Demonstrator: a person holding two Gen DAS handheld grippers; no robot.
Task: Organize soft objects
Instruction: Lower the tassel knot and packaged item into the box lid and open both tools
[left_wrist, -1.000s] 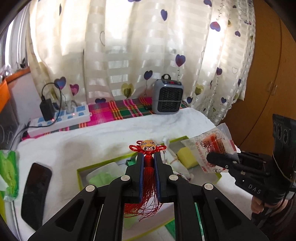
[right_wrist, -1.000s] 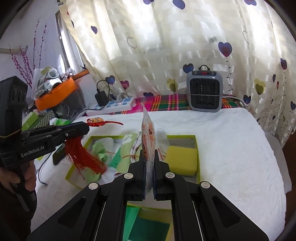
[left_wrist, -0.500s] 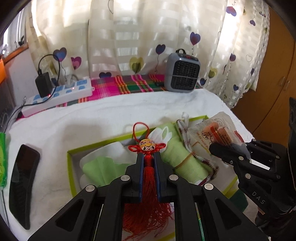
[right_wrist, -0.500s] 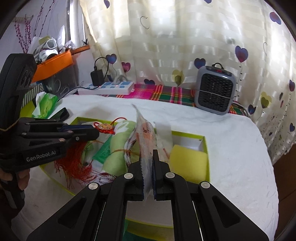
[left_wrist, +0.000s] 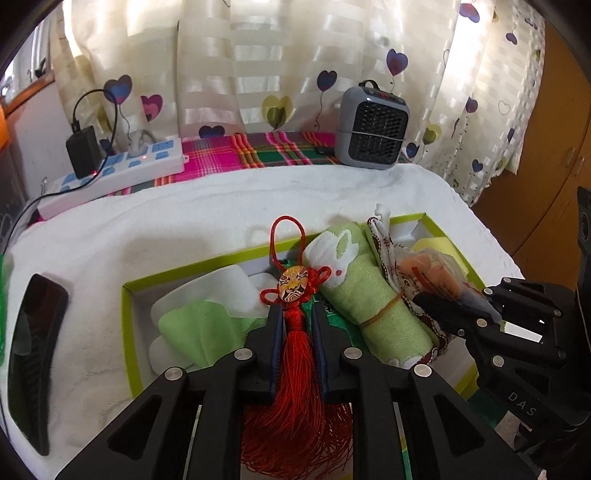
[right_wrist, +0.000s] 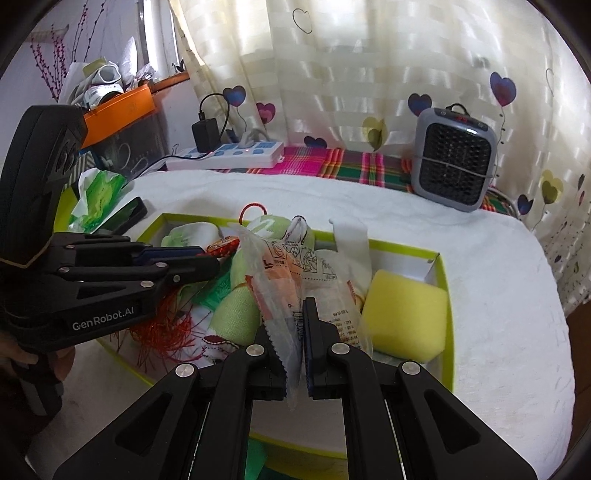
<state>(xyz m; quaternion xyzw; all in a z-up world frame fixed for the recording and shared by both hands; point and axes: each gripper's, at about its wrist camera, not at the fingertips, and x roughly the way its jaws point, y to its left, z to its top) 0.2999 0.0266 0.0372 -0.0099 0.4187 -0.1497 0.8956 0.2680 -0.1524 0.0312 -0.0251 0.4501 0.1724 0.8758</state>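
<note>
Jaws pinch red tassel (left_wrist: 295, 343), clear packet (right_wrist: 291, 295).

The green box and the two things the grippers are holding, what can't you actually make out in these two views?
- Box floor: hidden in both views by the rolled green towel, cloths and the yellow sponge.
- Red tassel: lower fringe hidden in the left wrist view behind the left gripper.
- Plastic packet in the right gripper: print too small to read; contents only an orange blur.
- Phone: screen dark.
</note>
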